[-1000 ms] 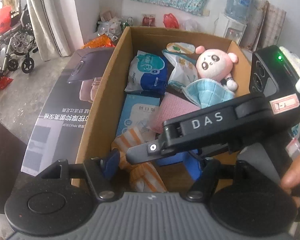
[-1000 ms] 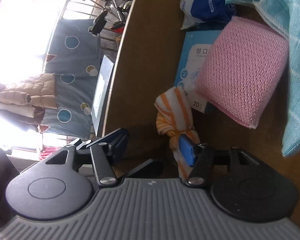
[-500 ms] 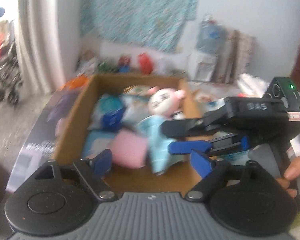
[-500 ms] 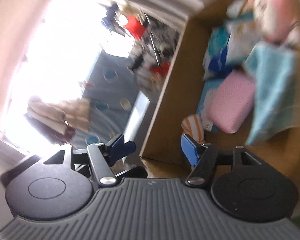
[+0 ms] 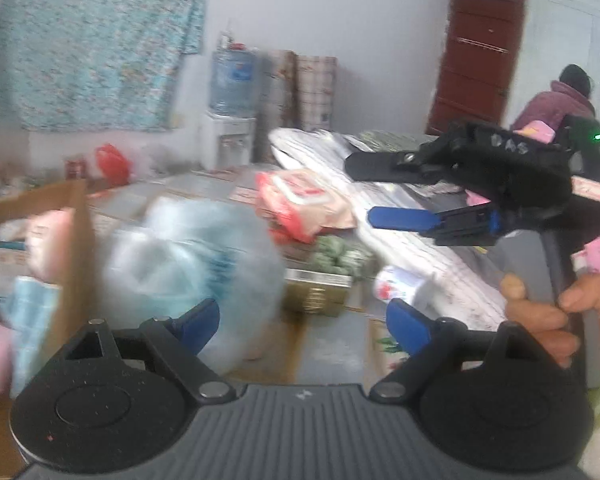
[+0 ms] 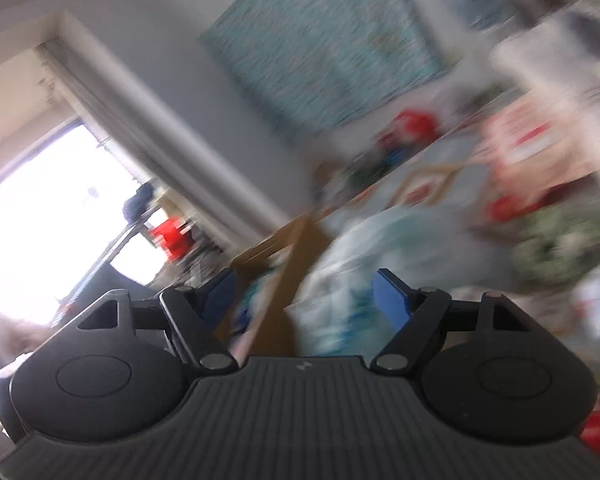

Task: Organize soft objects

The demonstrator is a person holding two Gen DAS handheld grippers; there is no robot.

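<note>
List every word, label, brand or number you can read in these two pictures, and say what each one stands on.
"DAS": white letters on the black body of the right gripper, seen from the left wrist.
Pink-red packet: print too blurred to read.
Water bottle: label too blurred to read.
Gold box: nothing legible.
Right wrist view: all motion blur, no readable text.

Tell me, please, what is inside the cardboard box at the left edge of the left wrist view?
Inside the cardboard box, blurred soft items show: something pink and a light blue cloth. Its wall and motion blur hide the rest.
</note>
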